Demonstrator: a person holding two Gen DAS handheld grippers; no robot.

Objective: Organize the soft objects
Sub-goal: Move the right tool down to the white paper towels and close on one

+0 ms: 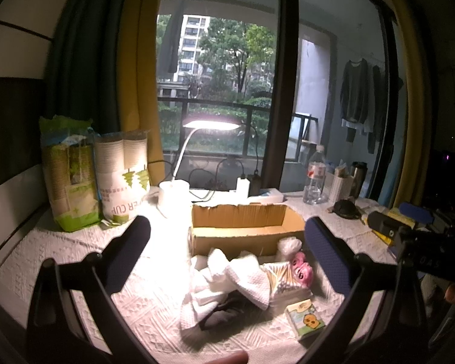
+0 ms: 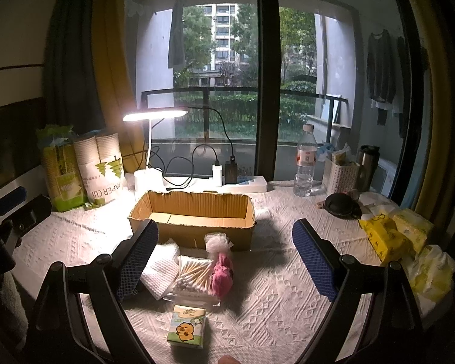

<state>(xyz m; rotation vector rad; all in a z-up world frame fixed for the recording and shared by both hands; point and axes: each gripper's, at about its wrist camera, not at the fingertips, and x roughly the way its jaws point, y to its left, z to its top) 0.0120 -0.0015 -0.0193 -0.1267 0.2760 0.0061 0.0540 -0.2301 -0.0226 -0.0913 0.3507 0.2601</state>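
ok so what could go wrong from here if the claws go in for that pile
1. The white cloths, the bag of cotton swabs and the pink pouch overlap, so a claw may drag several out at once.
2. The cardboard box looks light with ragged edges; a nudge could likely shift it toward the lamp and cables.
3. The small tissue pack near the table edge could get knocked off.

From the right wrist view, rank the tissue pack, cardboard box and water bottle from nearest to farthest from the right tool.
1. tissue pack, low in the view, between the fingers.
2. cardboard box, ahead, mid-table.
3. water bottle, far back, to the right, by the window.
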